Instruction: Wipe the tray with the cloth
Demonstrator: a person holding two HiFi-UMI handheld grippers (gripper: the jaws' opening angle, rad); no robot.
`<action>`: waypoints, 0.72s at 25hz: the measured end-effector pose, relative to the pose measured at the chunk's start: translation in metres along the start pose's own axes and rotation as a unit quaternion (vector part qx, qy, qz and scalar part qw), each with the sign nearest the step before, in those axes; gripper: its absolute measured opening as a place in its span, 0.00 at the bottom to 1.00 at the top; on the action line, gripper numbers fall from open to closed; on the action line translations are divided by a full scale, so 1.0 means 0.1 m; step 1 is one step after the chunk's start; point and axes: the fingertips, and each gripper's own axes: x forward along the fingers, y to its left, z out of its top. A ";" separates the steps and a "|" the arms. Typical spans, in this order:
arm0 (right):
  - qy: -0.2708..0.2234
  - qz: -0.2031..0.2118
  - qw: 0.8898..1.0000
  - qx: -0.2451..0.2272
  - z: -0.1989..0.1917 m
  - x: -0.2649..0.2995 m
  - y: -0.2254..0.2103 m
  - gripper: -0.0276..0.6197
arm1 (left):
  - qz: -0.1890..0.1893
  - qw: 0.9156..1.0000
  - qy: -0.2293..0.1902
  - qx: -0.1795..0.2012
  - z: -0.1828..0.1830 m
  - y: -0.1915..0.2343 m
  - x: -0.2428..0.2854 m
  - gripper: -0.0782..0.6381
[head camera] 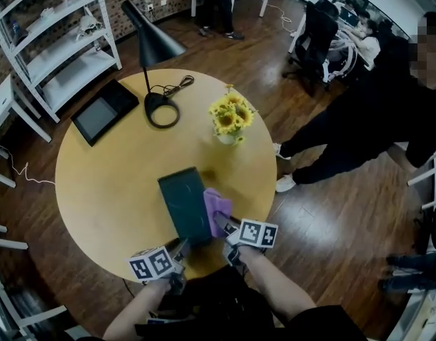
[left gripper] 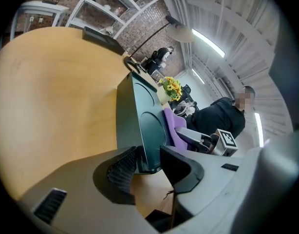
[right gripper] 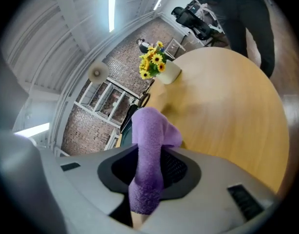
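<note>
A dark green tray (head camera: 182, 203) lies on the round wooden table (head camera: 111, 183), near its front edge. My left gripper (head camera: 179, 253) is at the tray's near end. In the left gripper view the tray (left gripper: 140, 111) has its near rim between the jaws of that gripper (left gripper: 148, 167), touching both, so the gripper is shut on it. My right gripper (head camera: 229, 231) is shut on a purple cloth (head camera: 218, 206) beside the tray's right edge. In the right gripper view the cloth (right gripper: 149, 135) sticks up out of the gripper (right gripper: 148, 169). The cloth (left gripper: 174, 126) also shows past the tray.
A black desk lamp (head camera: 153, 45), a vase of sunflowers (head camera: 232, 119) and a black tablet-like slab (head camera: 104, 111) stand on the far half of the table. A person in black (head camera: 360, 119) stands at the right. White shelves (head camera: 55, 34) are at the far left.
</note>
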 end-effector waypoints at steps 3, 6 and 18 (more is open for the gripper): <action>0.023 0.006 0.999 -0.037 0.11 0.03 -0.01 0.21 | -0.021 0.999 0.030 -0.007 -0.05 -0.07 0.11 0.32; 0.026 0.023 0.999 -0.040 0.11 -0.03 0.04 0.21 | -0.045 0.998 0.038 -0.033 0.12 -0.03 0.01 0.32; -0.135 -0.071 0.981 0.121 -0.14 -0.64 -0.20 0.21 | -0.054 0.914 0.031 0.401 1.89 -0.13 1.07 0.53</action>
